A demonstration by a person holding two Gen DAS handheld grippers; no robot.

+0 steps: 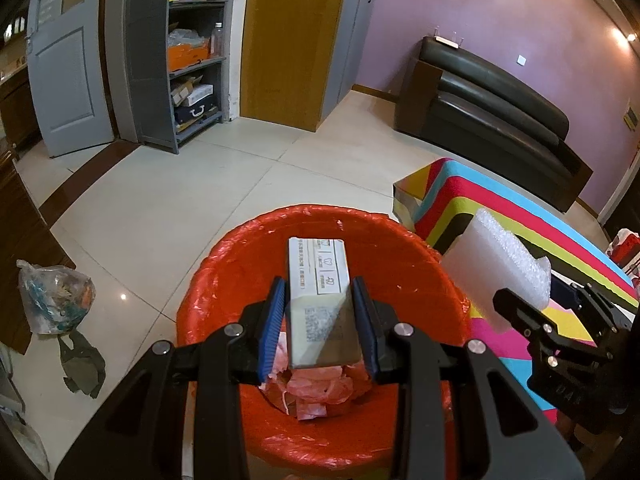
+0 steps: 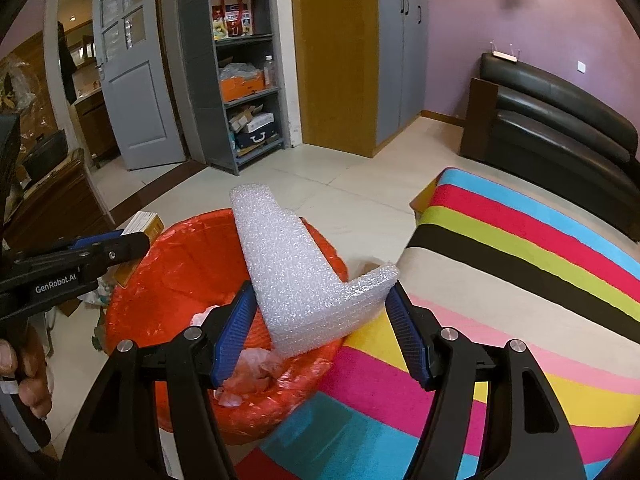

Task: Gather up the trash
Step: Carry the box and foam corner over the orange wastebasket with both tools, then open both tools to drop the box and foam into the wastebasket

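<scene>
A bin lined with a red bag (image 1: 248, 264) stands on the tiled floor beside a striped table; it also shows in the right wrist view (image 2: 168, 264). My left gripper (image 1: 319, 312) is shut on a small white printed box (image 1: 318, 276) and holds it over the bin's opening. My right gripper (image 2: 322, 320) is shut on an L-shaped piece of white foam (image 2: 296, 276), held above the bin's right rim and the table edge. The foam also shows in the left wrist view (image 1: 500, 264). Crumpled pink plastic (image 1: 320, 392) lies inside the bin.
The table with the bright striped cloth (image 2: 500, 300) is right of the bin. A clear plastic bag of rubbish (image 1: 56, 300) and a dark scrap (image 1: 82, 364) lie on the floor at left. A black sofa (image 1: 488, 108), grey shelves (image 1: 192, 52) and a door stand farther back.
</scene>
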